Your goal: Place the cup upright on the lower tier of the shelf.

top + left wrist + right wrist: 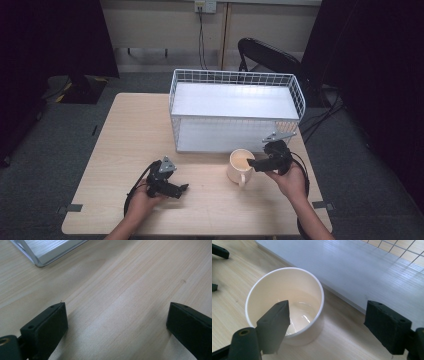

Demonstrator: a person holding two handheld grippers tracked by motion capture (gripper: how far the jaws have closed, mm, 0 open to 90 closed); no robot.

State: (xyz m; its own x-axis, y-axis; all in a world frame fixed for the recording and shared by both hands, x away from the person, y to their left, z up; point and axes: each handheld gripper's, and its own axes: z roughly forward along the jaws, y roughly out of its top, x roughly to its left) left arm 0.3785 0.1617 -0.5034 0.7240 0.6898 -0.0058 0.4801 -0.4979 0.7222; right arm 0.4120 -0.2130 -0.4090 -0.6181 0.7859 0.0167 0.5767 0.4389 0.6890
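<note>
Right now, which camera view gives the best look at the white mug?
The right gripper view: the white mug is close, showing its rim and inside. The high view shows the mug small, handle toward the person, beside the right tool. The left gripper view shows table.

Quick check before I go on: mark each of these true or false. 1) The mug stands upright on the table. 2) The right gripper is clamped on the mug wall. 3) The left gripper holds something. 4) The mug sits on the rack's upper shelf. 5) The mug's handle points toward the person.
1) True: the mug stands upright on the table.
2) False: the right gripper is open, one jaw over the mug's mouth, the other outside the wall.
3) False: the left gripper is open over bare wood.
4) False: it stands in front of the wire rack.
5) True.
</note>
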